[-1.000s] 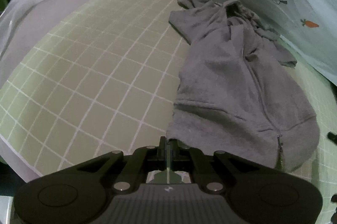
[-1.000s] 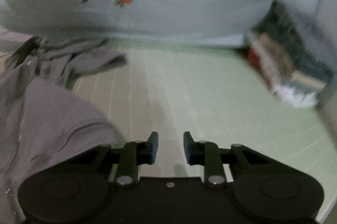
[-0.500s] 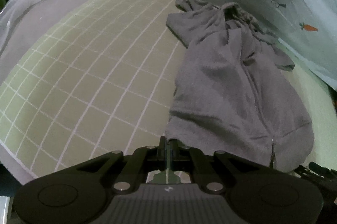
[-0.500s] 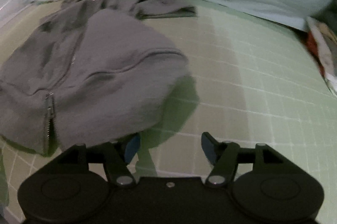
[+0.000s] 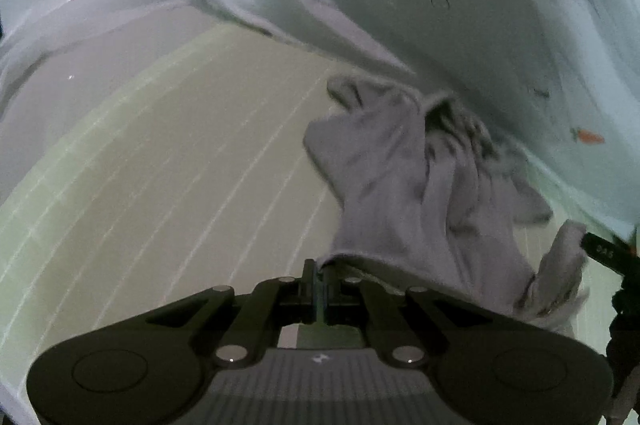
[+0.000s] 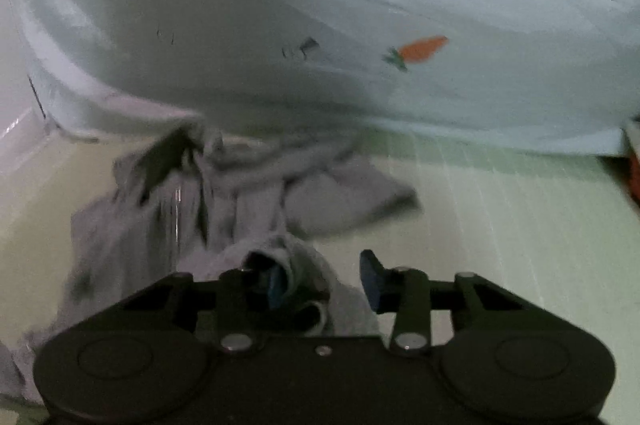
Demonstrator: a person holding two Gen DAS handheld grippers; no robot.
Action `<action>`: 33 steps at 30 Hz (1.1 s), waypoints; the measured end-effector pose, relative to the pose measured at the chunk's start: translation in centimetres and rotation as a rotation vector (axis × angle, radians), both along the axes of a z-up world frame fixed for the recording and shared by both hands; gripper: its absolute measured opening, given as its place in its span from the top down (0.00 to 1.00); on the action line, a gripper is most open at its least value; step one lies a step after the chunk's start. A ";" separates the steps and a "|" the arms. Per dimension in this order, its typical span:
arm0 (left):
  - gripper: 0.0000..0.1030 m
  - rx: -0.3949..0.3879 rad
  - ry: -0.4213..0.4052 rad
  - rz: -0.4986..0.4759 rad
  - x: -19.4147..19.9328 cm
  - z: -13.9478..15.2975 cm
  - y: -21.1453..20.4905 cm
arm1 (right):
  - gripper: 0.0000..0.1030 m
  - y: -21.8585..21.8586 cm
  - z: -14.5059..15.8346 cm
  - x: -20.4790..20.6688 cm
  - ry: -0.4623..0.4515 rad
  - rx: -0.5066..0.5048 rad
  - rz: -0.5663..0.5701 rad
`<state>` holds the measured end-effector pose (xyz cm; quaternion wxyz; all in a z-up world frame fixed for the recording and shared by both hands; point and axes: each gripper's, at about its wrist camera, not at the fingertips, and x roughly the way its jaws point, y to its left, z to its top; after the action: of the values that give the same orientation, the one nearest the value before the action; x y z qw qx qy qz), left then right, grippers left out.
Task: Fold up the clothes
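A grey zip hoodie [image 5: 400, 185] lies crumpled on the green grid sheet [image 5: 180, 165], its hood toward the quilt. My left gripper [image 5: 319, 267] is shut on the hoodie's left hem corner and holds it up off the sheet. In the right wrist view the hoodie [image 6: 240, 209] bunches ahead. My right gripper [image 6: 322, 271] is closing with the right hem corner between its jaws. The cloth drapes over the left finger; the right finger's blue pad [image 6: 370, 279] stands clear of it. The left wrist view shows the right gripper's fingers [image 5: 600, 251] at the raised hem.
A pale blue quilt [image 6: 400, 5] with carrot prints rises just behind the hoodie; it also fills the top of the left wrist view as quilt [image 5: 480, 5]. A white bed edge [image 5: 80, 17] curves along the left. Bare sheet [image 6: 500, 225] spreads to the right.
Both grippers have moved toward the quilt, lifting the hem and bunching the flat hoodie. The right gripper's jaws have narrowed around the right hem corner.
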<state>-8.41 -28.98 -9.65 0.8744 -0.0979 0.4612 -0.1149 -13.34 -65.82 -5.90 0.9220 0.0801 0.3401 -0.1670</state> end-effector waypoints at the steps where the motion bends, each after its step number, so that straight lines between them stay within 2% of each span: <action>1: 0.97 -0.002 -0.003 0.006 0.8 -0.1 -0.3 | 0.61 -0.3 -0.1 1.0 0.004 0.003 0.001; 4: 0.97 -0.005 0.007 0.025 3.2 -0.7 -0.9 | 0.63 -1.4 -1.4 3.5 0.049 0.011 -0.008; 6: 0.97 -0.002 0.026 0.023 4.2 -0.9 -1.3 | 0.59 -2.3 -2.0 4.1 0.076 0.022 -0.024; 10: 0.97 0.028 0.035 -0.012 4.7 -1.1 -1.7 | 0.40 -3.0 -1.7 1.9 0.063 0.032 -0.047; 14: 0.97 0.010 0.057 0.004 4.4 -1.8 -1.1 | 0.19 -2.1 -1.6 -0.1 0.048 -0.014 -0.044; 15: 0.97 0.008 0.061 0.006 4.4 -1.9 -1.0 | 0.18 -1.5 -1.6 -0.5 0.040 -0.036 -0.044; 17: 0.97 0.008 0.063 0.009 4.1 -2.1 -1.0 | 0.09 -0.6 -1.5 -1.0 0.034 -0.082 -0.046; 18: 0.97 0.005 0.065 0.012 4.0 -2.2 -0.9 | 0.08 -0.3 -1.3 -1.0 0.031 -0.103 -0.050; 20: 0.97 0.004 0.070 0.013 4.0 -2.3 -0.9 | 0.13 0.4 -1.0 -1.2 0.013 -0.150 -0.058; 24: 0.97 0.009 0.073 0.009 3.9 -2.5 -1.0 | 0.23 1.3 -0.3 -0.4 0.000 -0.211 -0.004; 28: 0.97 0.004 0.075 0.011 4.0 -2.7 -1.0 | 0.54 1.3 -0.6 1.8 0.041 -0.187 0.057; 31: 0.97 -0.001 0.076 0.014 4.0 -2.7 -1.0 | 0.68 1.2 -1.5 2.9 0.093 -0.177 0.066; 33: 0.97 0.000 0.075 0.014 4.0 -2.8 -1.1 | 0.84 0.9 -1.9 3.0 0.115 -0.174 0.056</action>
<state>-4.40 -30.05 -12.42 0.8572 -0.1054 0.4931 -0.1049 -10.33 -64.94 -7.77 0.9088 -0.0194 0.3787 -0.1742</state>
